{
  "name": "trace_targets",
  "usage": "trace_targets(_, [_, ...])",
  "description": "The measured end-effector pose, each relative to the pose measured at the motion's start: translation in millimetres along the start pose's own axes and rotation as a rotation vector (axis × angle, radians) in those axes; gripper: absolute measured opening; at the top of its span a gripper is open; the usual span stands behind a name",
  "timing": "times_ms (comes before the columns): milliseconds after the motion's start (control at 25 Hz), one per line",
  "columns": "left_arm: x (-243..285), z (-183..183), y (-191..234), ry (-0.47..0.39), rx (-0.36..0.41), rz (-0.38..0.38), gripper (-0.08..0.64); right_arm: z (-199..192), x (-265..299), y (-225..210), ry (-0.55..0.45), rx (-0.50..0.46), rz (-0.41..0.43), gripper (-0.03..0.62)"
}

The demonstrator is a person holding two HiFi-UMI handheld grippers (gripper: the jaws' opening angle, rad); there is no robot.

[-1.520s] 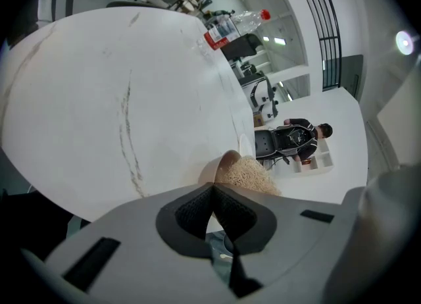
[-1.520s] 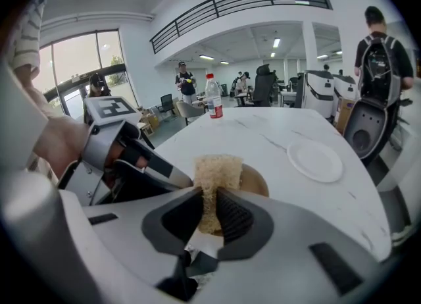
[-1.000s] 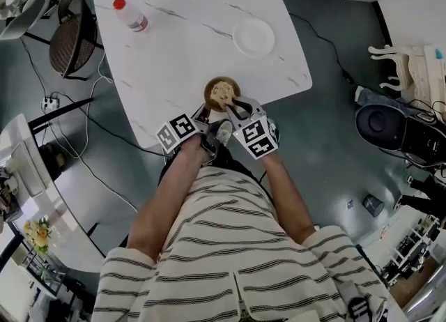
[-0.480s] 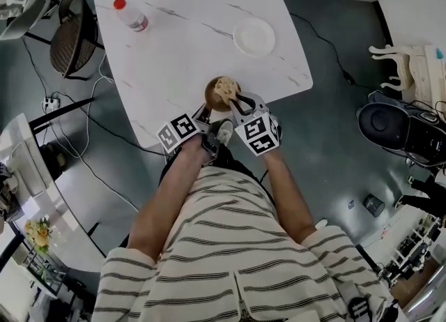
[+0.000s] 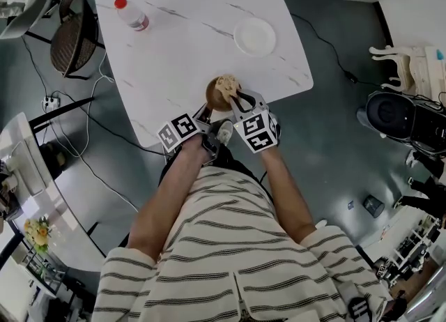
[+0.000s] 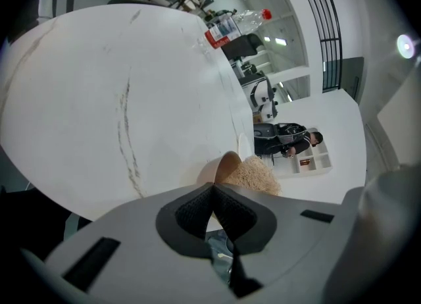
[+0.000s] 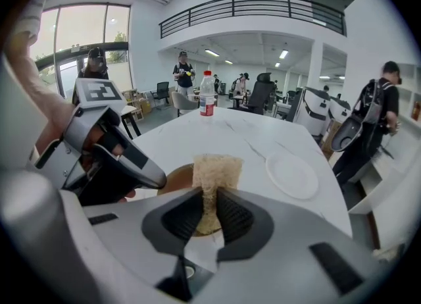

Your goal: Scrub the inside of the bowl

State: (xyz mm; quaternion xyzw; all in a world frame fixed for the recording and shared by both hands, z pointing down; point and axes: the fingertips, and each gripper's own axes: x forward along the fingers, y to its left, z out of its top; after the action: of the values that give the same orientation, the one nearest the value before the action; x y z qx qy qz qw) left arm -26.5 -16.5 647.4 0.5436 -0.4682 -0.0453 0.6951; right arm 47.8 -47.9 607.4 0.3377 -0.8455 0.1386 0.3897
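A small brown bowl [image 5: 214,95] sits near the front edge of the white marble table [image 5: 181,35]. My left gripper [image 5: 207,111] is shut on the bowl's near rim [image 6: 227,164] and its jaws meet on the thin edge. My right gripper [image 5: 234,100] is shut on a tan fibrous scrub pad [image 7: 214,168]. The pad [image 5: 225,85] stands upright inside the bowl [image 7: 172,179]. In the right gripper view the left gripper [image 7: 156,179] reaches the bowl from the left. Part of the pad [image 6: 255,175] shows behind the rim in the left gripper view. The bowl's bottom is hidden.
A white plate [image 5: 254,37] lies on the table's right side, and a clear bottle with a red cap [image 5: 130,14] stands at the far left corner. A dark chair [image 5: 72,33] is left of the table. People stand in the room behind [image 7: 184,72].
My right gripper and the scrub pad have shifted slightly to the right and farther into the bowl. The left gripper and the bowl have stayed in place.
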Motion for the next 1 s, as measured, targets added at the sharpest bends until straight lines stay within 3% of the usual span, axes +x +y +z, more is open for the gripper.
trace_targets(240, [0,0,-1,0.005,0.005,-0.008,0.006,3,6,-3,0.003,0.016,-0.002,0.067])
trace_targets(440, [2,0,-2,0.013,0.030,-0.019,0.006,3,10,-6,-0.023,0.156,0.013,0.067])
trace_targets(1000, [4,1,-7,0.032,0.067,-0.022,0.006,15,27,7,-0.021,0.198,0.050,0.067])
